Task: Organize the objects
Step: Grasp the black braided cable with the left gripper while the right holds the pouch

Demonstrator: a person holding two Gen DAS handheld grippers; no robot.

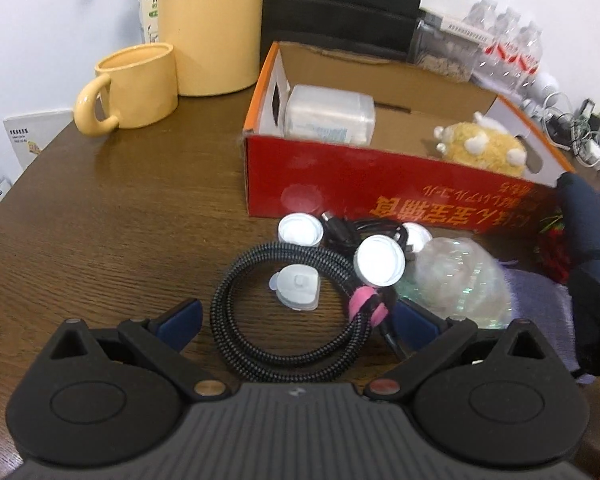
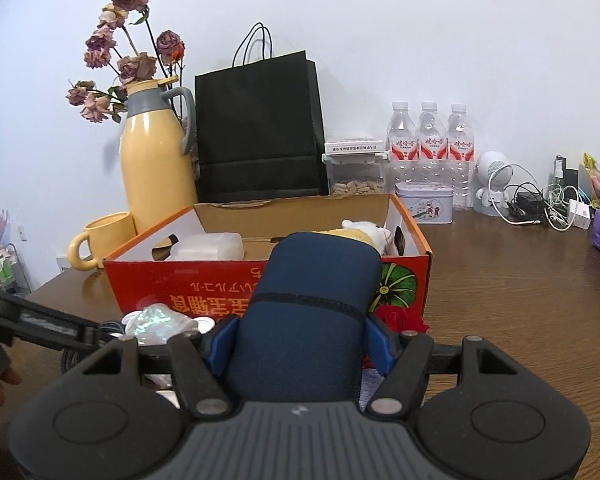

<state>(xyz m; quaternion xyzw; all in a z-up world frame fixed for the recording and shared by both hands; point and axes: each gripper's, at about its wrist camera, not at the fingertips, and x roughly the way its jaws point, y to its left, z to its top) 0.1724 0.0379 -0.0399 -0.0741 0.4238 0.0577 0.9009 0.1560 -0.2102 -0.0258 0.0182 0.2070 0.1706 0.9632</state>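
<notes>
A red cardboard box stands open on the wooden table; it holds a clear plastic container and a yellow plush toy. In front of it lie a coiled braided cable with a pink tie, several white round caps, a black cable and a shiny plastic bag. My left gripper is open, its fingers either side of the coil. My right gripper is shut on a dark blue pouch, held before the box; the pouch also shows in the left wrist view.
A yellow mug and yellow thermos stand left of the box. Behind it are a black paper bag, a snack jar, three water bottles, a tin, and chargers. A purple cloth lies right.
</notes>
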